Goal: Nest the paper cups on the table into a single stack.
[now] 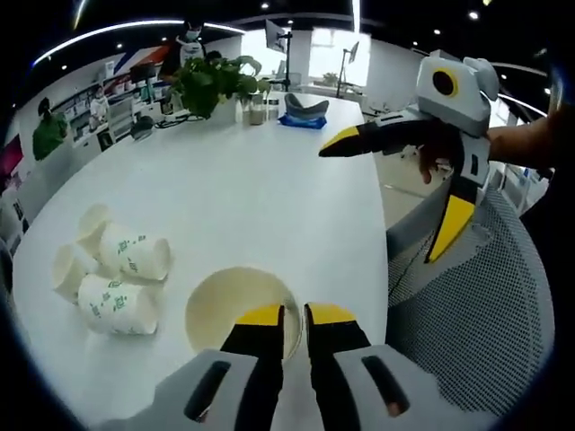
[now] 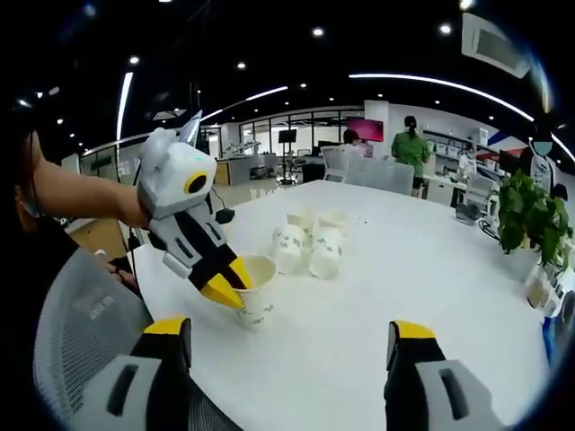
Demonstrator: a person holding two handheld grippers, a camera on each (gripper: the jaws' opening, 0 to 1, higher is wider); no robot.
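Note:
An upright paper cup [image 1: 235, 310] [image 2: 256, 296] stands near the white table's [image 1: 269, 180] [image 2: 431, 278] edge. My left gripper [image 1: 295, 314] [image 2: 229, 289] is shut on its rim, one jaw inside and one outside. Several more paper cups with green print [image 1: 121, 283] [image 2: 310, 247] lie on their sides in a cluster farther along the table. My right gripper [image 2: 292, 332] [image 1: 386, 199] hovers open over the table edge, apart from every cup, with nothing between its jaws.
A grey mesh chair [image 1: 476, 305] [image 2: 81, 332] sits at the table edge beside me. A potted plant [image 1: 211, 81] [image 2: 530, 215], small jars and a blue cloth with a grey bowl [image 1: 304, 112] occupy the far end. People stand in the office behind.

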